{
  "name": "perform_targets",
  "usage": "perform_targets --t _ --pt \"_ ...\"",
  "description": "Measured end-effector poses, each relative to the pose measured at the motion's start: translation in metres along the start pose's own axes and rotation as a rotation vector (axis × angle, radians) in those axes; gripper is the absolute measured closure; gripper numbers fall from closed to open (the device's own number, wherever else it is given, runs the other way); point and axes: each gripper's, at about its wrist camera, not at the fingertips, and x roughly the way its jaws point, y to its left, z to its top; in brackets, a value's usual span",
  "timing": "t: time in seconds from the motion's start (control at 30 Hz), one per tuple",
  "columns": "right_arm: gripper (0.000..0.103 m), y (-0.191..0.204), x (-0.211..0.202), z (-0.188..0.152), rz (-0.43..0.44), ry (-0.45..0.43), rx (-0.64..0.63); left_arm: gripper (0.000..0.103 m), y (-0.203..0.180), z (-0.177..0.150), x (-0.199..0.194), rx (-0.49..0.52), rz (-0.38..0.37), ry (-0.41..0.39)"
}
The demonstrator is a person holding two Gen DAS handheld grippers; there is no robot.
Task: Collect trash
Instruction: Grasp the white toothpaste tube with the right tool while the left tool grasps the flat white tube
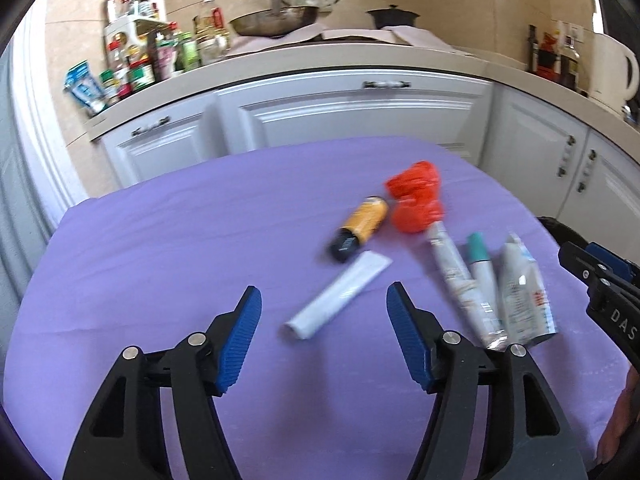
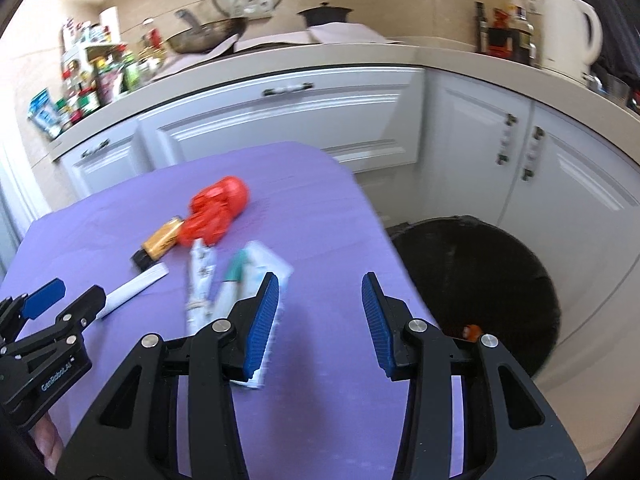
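The trash was seen scattered on the purple-covered tabletop (image 1: 160, 240), right of centre in the left wrist view. A white tube (image 1: 340, 294) lay slantwise just above the gap of the left tongs (image 1: 324, 300). Above it an orange bottle with a black cap (image 1: 360, 228) rested beside a crumpled red bag (image 1: 416, 200). To the right, three squeezed tubes were grouped together: a grey one (image 1: 460, 280), a teal-capped one (image 1: 482, 268) and a flattened white pouch (image 1: 524, 296).

The left tongs were held spread, nothing between the blue pads. No earlier picture was given to compare.

In the right wrist view the right tongs (image 2: 320, 312) were also seen parted and empty over the tabletop edge, the flattened pouch partly hidden behind the left finger. At the right of that frame a black bin (image 2: 480, 280) stood on the floor beside the tabletop, a small orange item (image 2: 472, 331) inside. White cabinets (image 2: 280, 120) filled the upper frame.
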Motion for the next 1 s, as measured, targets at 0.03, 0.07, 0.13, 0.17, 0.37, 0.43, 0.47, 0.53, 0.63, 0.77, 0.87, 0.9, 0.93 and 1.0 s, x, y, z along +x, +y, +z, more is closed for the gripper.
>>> perform_targets --t 0.03,0.07,0.13,0.17,0.37,0.43,0.47,0.53,0.63,0.77,0.87,0.9,0.93,1.0 --pt "0.061 0.005 0.001 -0.001 0.005 0.004 -0.007 0.038 0.003 0.0 0.0 -0.004 0.004 0.001" --pt "0.061 0.011 0.003 -0.002 0.012 0.011 -0.017 0.037 0.008 0.0 0.002 -0.01 0.009 0.003" --pt "0.061 0.02 0.006 -0.003 0.021 0.025 -0.03 0.036 0.014 -0.001 0.003 -0.013 0.016 0.005" --pt "0.061 0.021 0.008 -0.004 0.023 0.031 -0.034 0.035 0.017 -0.001 0.005 -0.012 0.02 0.007" --pt "0.06 0.031 0.022 -0.007 0.04 0.095 -0.037 0.033 0.027 -0.003 0.012 -0.013 0.024 0.024" --pt "0.06 0.031 0.025 -0.008 0.045 0.112 -0.032 0.033 0.029 -0.004 0.015 -0.016 0.021 0.03" --pt "0.06 0.032 0.027 -0.009 0.044 0.119 -0.033 0.033 0.029 -0.004 0.016 -0.017 0.016 0.033" --pt "0.061 0.032 0.028 -0.01 0.047 0.13 -0.033 0.033 0.029 -0.004 0.017 -0.018 0.005 0.039" --pt "0.076 0.029 0.03 -0.012 0.051 0.147 -0.024 0.033 0.028 -0.003 0.018 -0.016 -0.007 0.039" --pt "0.082 0.029 0.029 -0.013 0.052 0.145 -0.035 0.033 0.025 -0.001 0.021 -0.006 -0.019 0.039" --pt "0.087 0.028 0.027 -0.012 0.047 0.13 -0.04 0.033 0.024 0.0 0.024 -0.002 -0.023 0.044" --pt "0.088 0.027 0.026 -0.012 0.045 0.126 -0.044 0.033 0.023 0.001 0.024 -0.002 -0.025 0.045" --pt "0.089 0.027 0.025 -0.011 0.039 0.119 -0.05 0.033 0.023 0.001 0.025 -0.002 -0.03 0.046" --pt "0.092 0.024 0.023 -0.01 0.03 0.109 -0.055 0.033 0.021 0.002 0.026 0.002 -0.046 0.051"
